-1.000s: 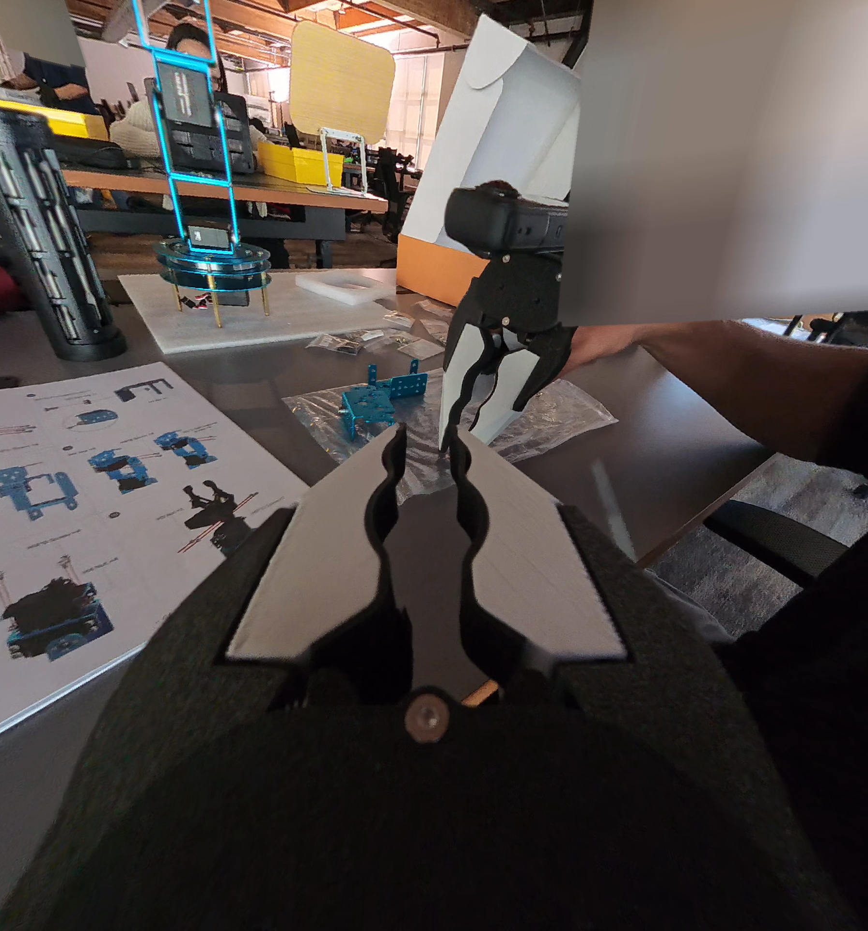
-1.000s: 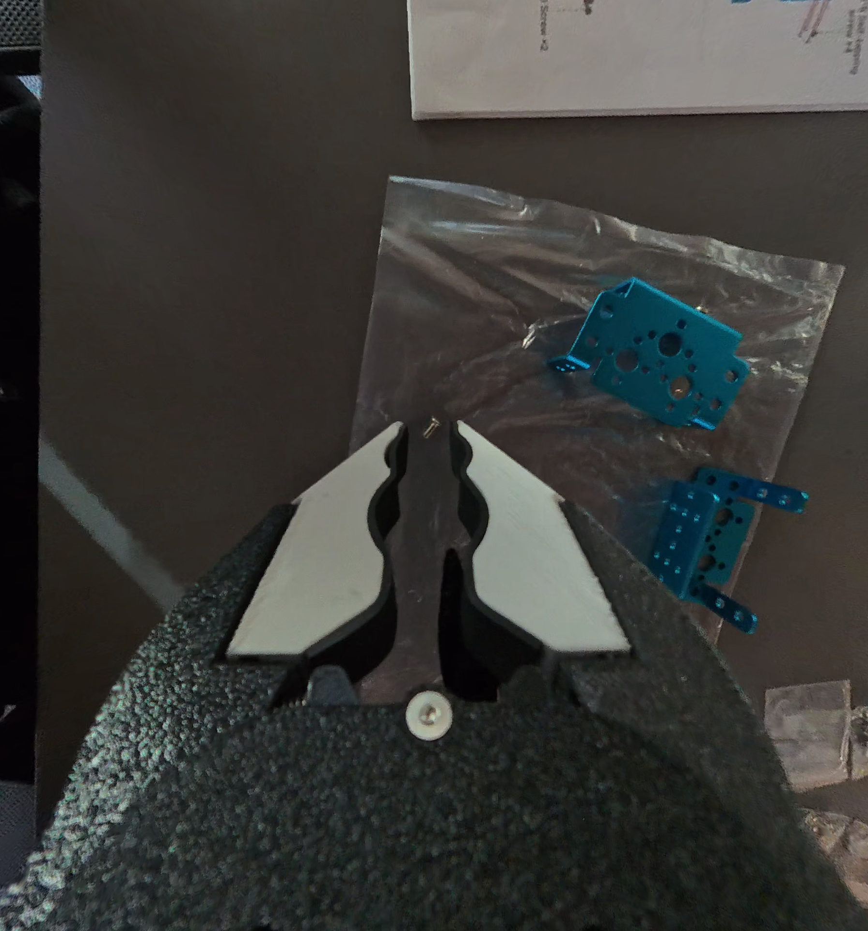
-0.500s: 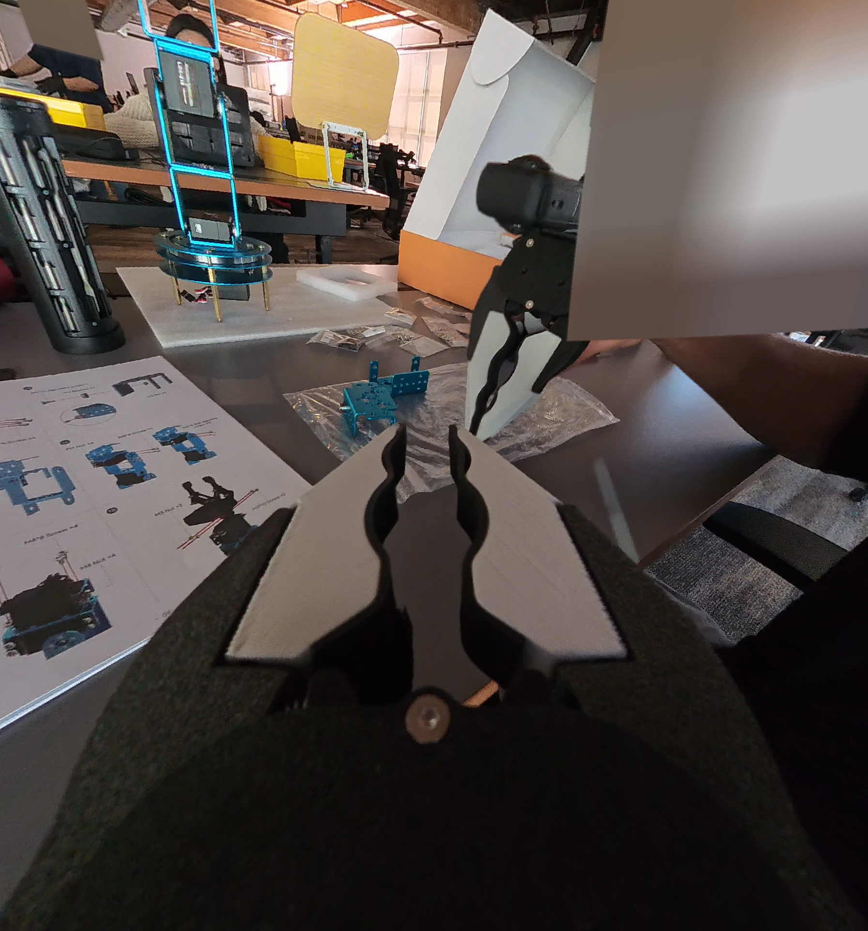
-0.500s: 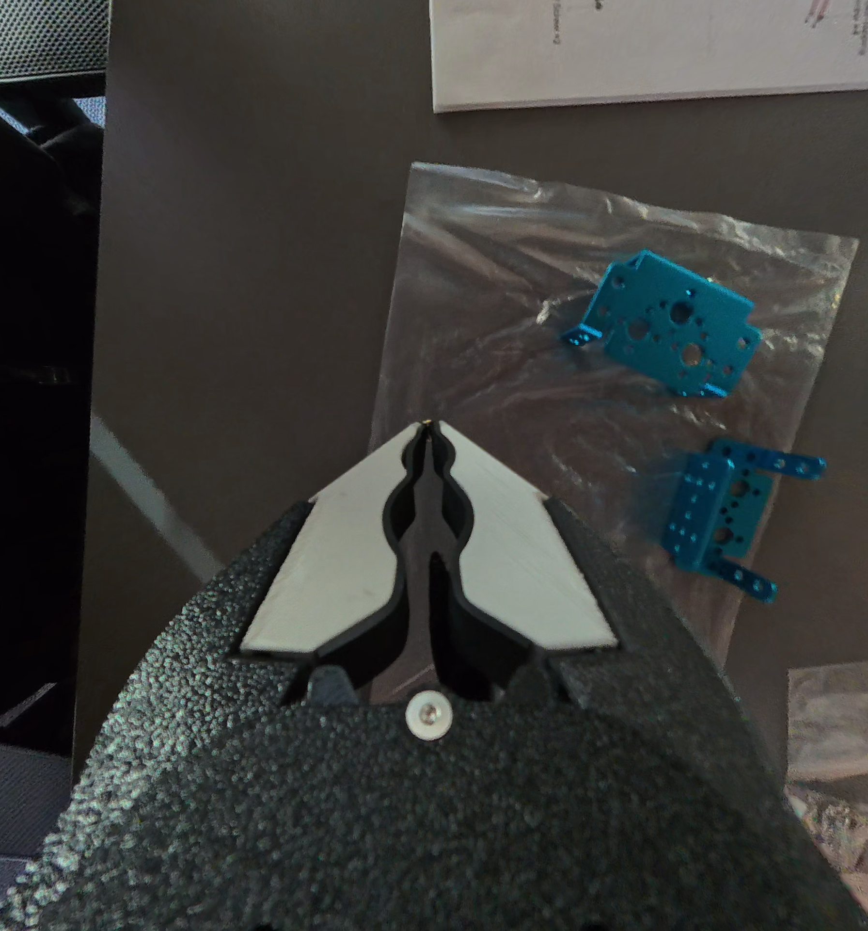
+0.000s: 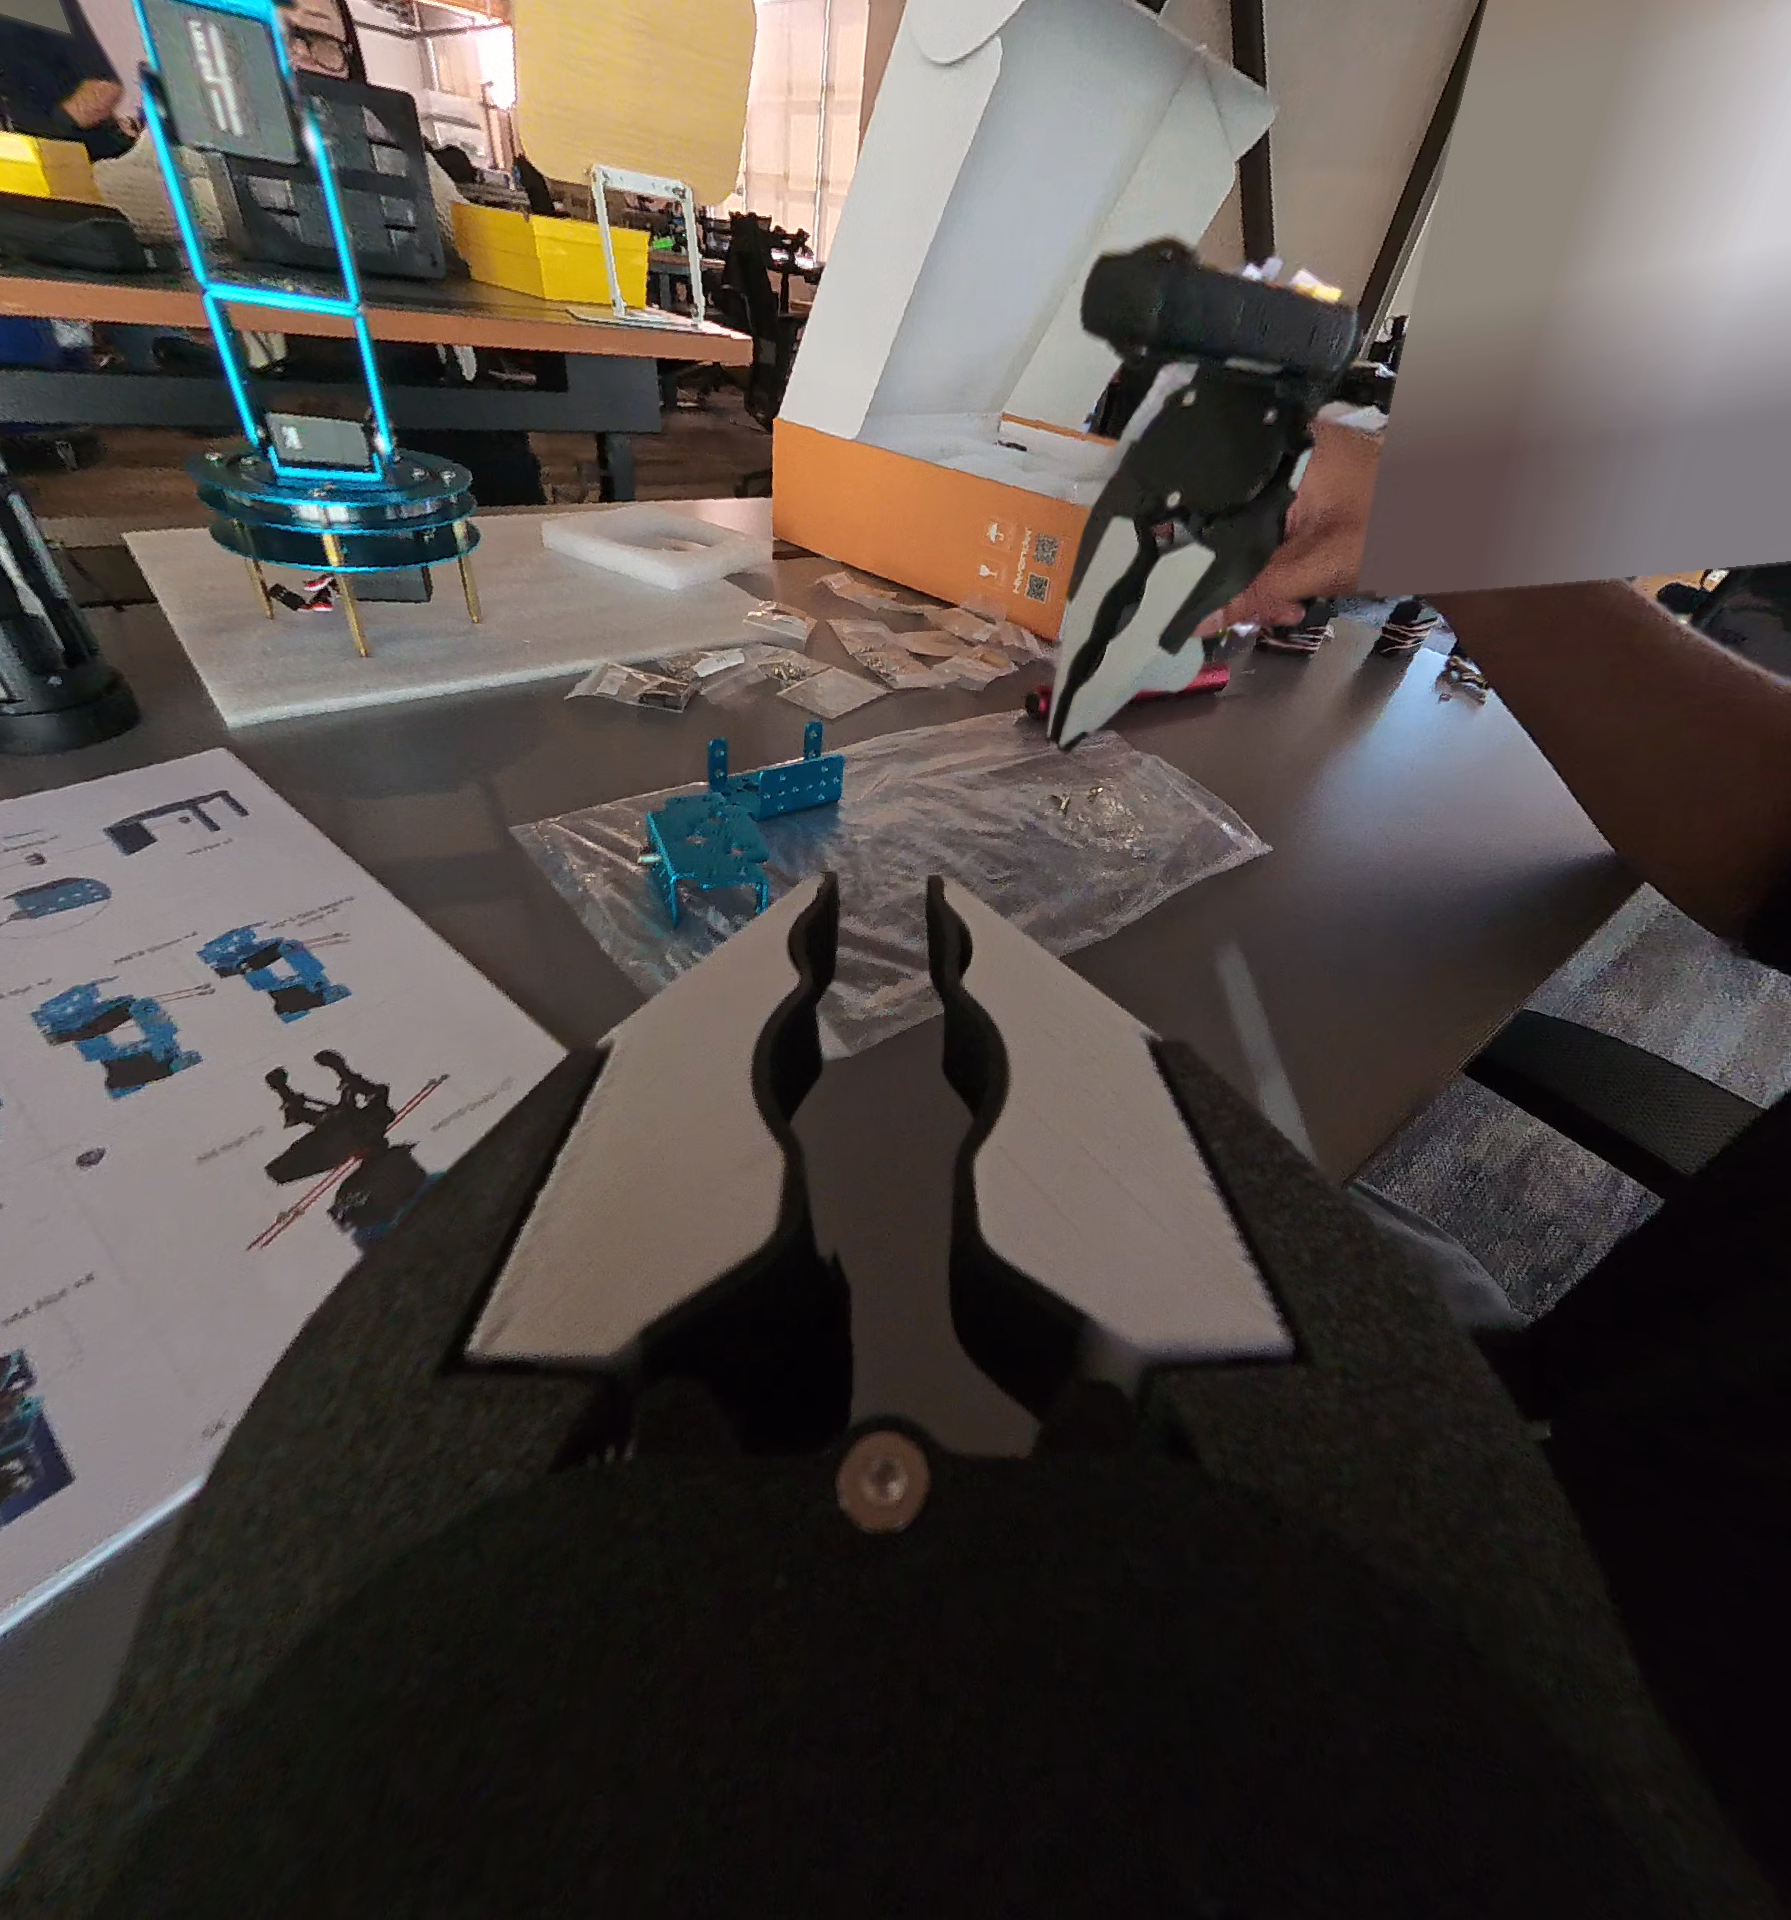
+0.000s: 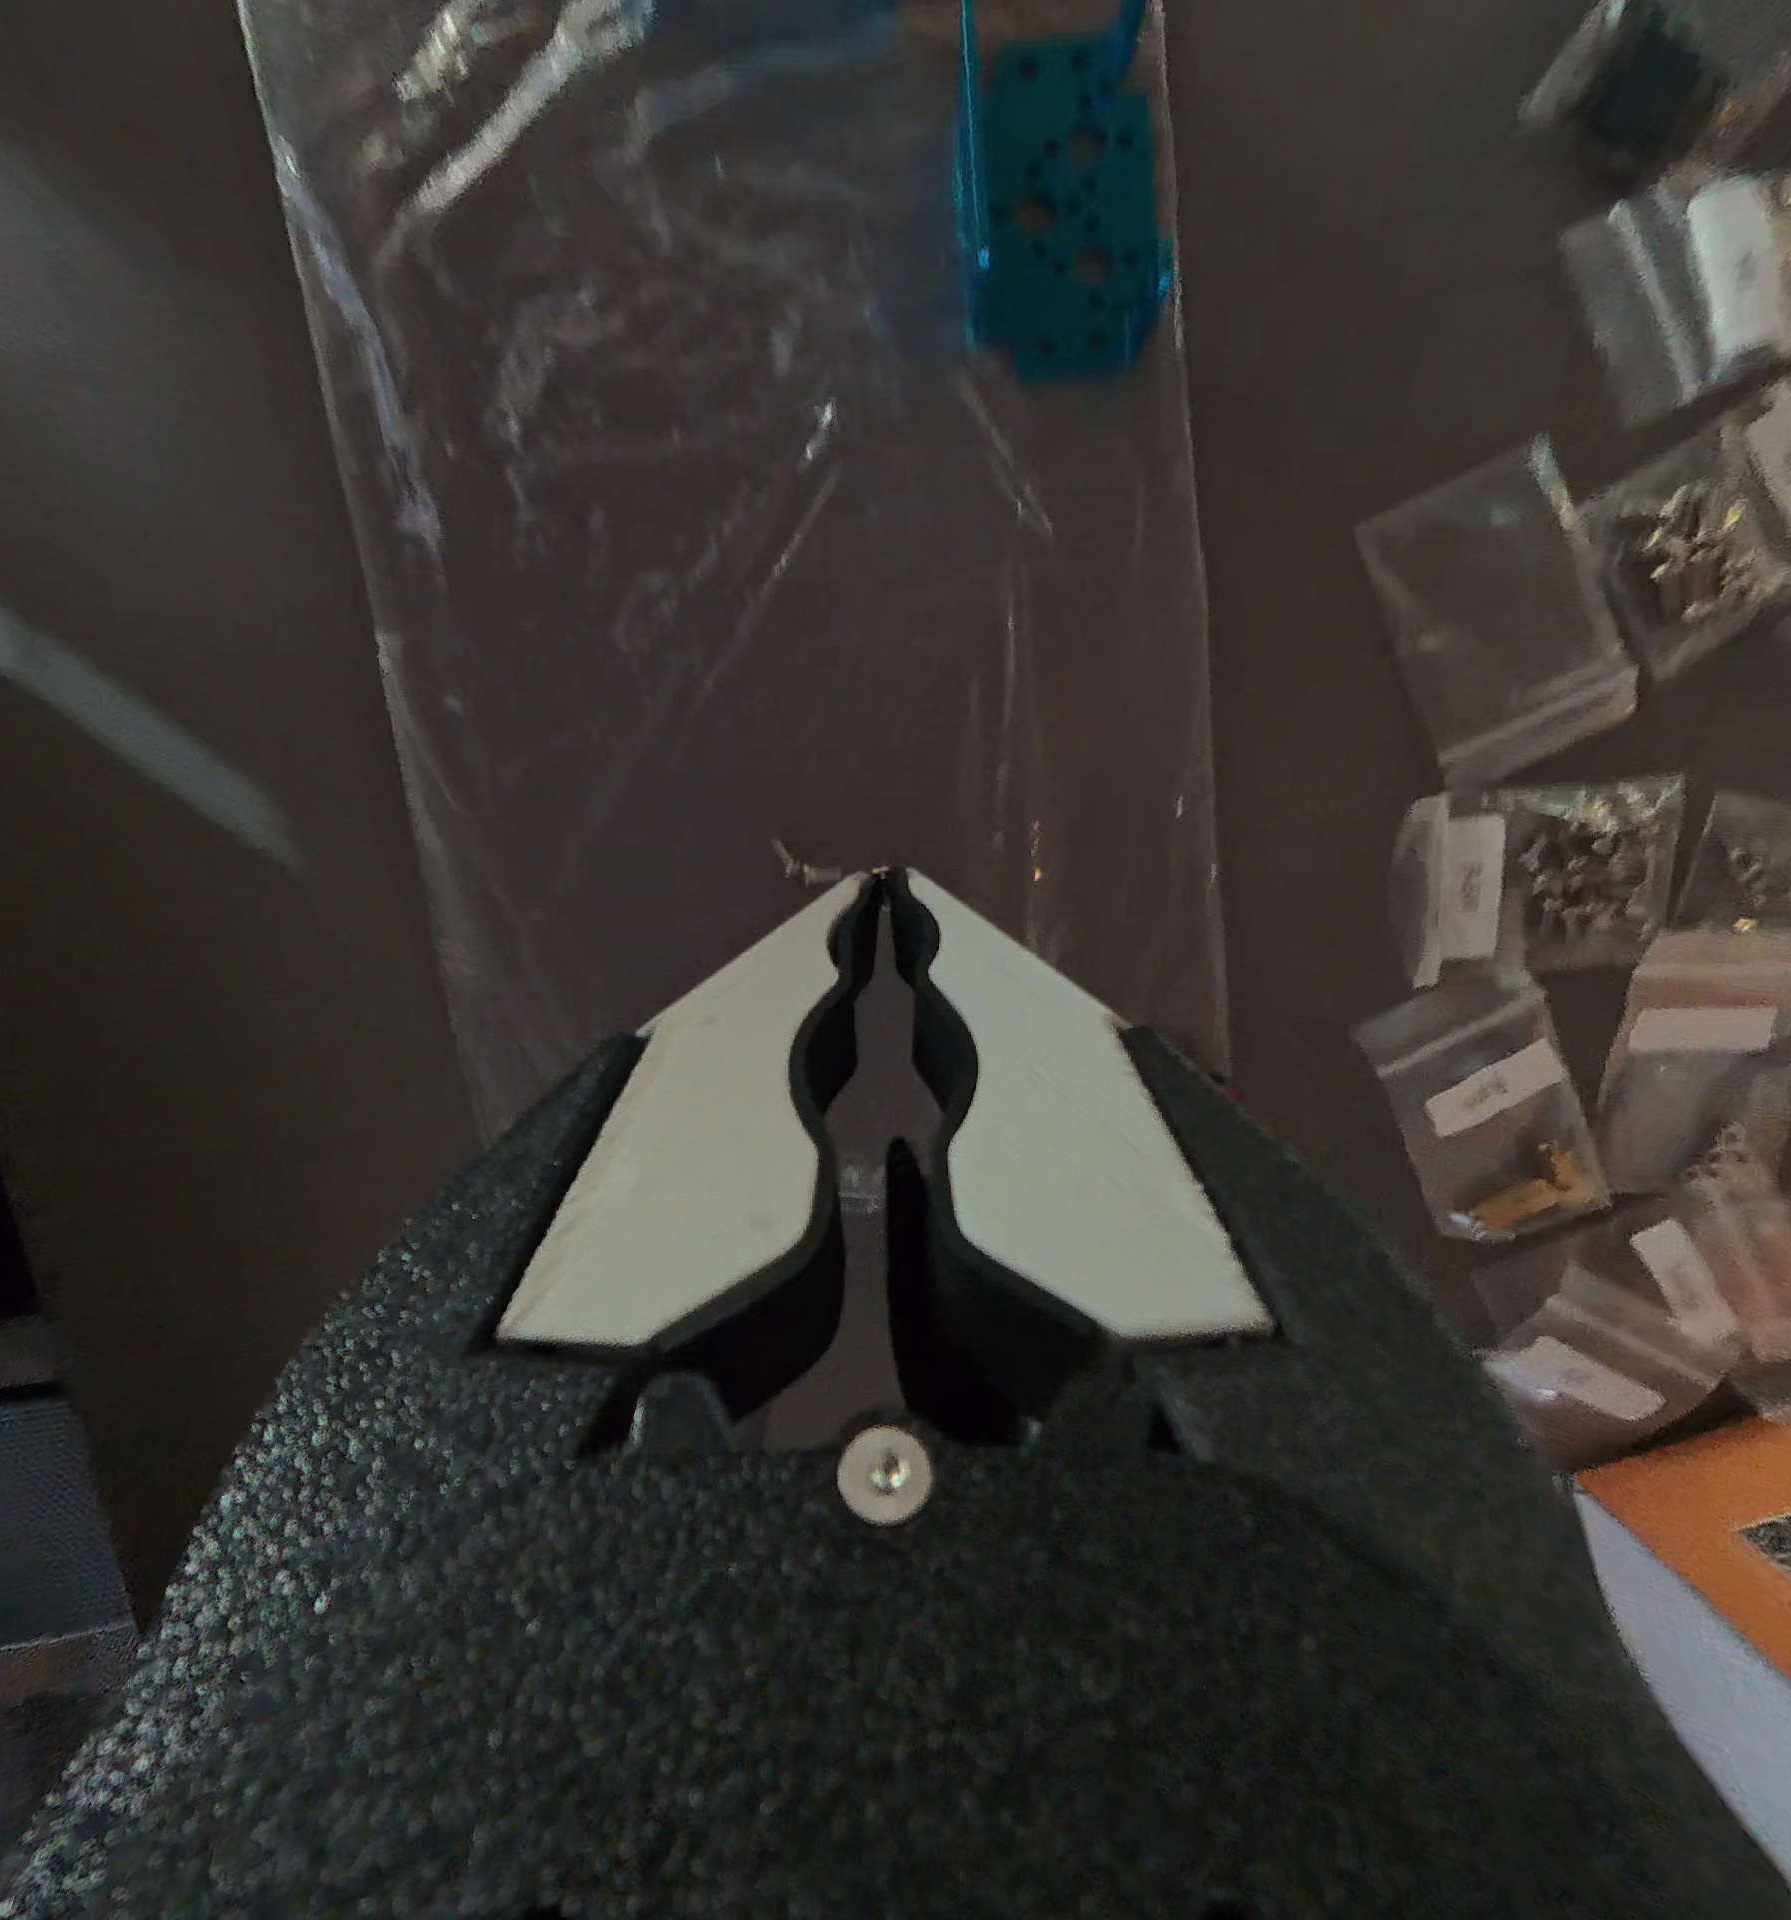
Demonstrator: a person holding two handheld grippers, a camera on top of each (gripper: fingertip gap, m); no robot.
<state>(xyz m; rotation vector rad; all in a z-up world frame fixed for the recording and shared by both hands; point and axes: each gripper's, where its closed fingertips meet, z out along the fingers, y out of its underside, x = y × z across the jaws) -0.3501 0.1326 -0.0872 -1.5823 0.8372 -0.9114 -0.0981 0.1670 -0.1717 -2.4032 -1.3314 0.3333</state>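
An open workshop or maker lab: a dark tabletop (image 5: 1390, 831) strewn with small bags of screws (image 5: 849, 665), blue metal brackets (image 5: 725, 831), a printed assembly sheet (image 5: 143, 1039), and long workbenches (image 5: 403, 312) with yellow bins (image 5: 558, 255) behind under exposed beams.

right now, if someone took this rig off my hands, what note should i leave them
Left tool: open, empty, hovering over the near edge of the clear bag.
Right tool: shut, with what looks like a small screw pinched at its tips, raised above the bag's far end.
On the bag: blue brackets and a few loose screws. Neither tool touches the brackets.
Instruction sheet lies left of the bag. Hardware packets lie beyond it, by the orange box.
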